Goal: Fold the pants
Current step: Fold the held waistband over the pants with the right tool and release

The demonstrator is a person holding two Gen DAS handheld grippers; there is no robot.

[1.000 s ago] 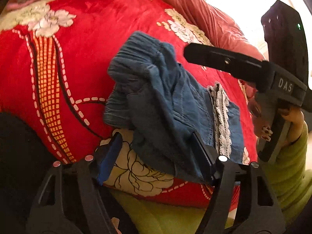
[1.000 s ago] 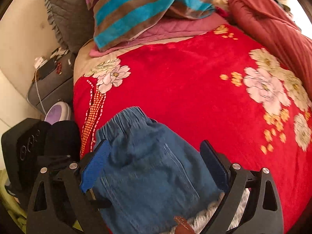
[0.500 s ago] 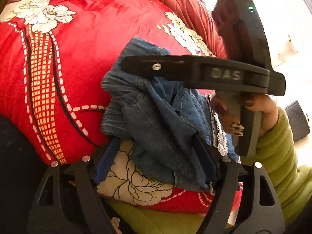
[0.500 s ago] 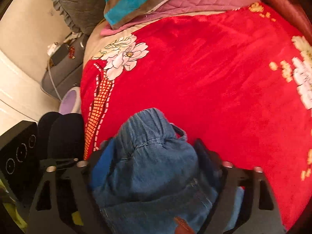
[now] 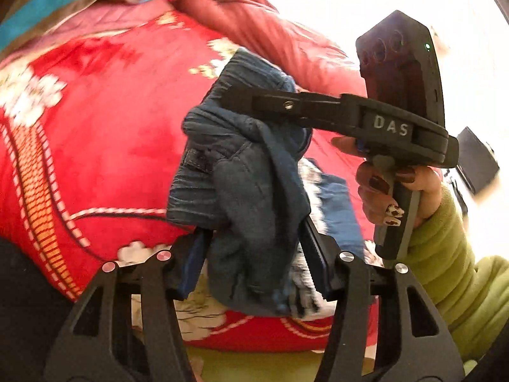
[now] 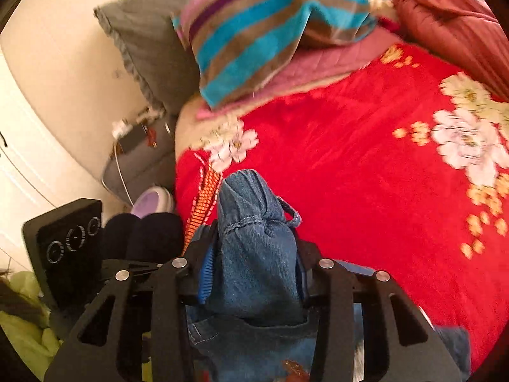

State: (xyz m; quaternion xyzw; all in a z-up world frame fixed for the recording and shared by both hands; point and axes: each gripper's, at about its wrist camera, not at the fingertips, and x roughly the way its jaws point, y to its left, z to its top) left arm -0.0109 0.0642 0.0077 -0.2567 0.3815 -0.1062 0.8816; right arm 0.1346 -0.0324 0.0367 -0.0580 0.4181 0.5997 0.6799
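Red floral bedspread [image 6: 366, 191] over whole bed, white and gold flowers far right and at left edge. Far end: striped blue-brown pillow [image 6: 270, 35] atop pink quilted layer [image 6: 318, 67], grey pillow [image 6: 140, 38] to its left, rust-red rolled quilt [image 6: 451, 22] far right. Off bed's left edge: grey nightstand [image 6: 140, 159] w/ cable and small items, lilac round thing [image 6: 152, 202] nearer.

Denim pants [image 5: 241, 191] bunched into a lump, lifted over near part of bedspread, between both claws. White frayed trim [image 5: 310, 178] on right side of lump, lighter blue part beyond it. Belt loop [image 6: 291, 213] sticking out on right in right wrist view.

Left claw [image 5: 254, 264]: jaws just been closing, blue pads pressed into denim from both sides, clamped on near lower part of pants. Right claw [image 6: 254, 273]: jaws also just been closing, clamped on waistband fold, fabric bulging up past pads. In left wrist view right claw [image 5: 251, 102] comes in from right, tip buried in far top of bundle, so both grips on same lump, right one farther and higher.

Right hand [image 5: 391, 191] on grip handle, dark painted nails, green ribbed sleeve [image 5: 451, 264] behind. Both views motion-blurred.
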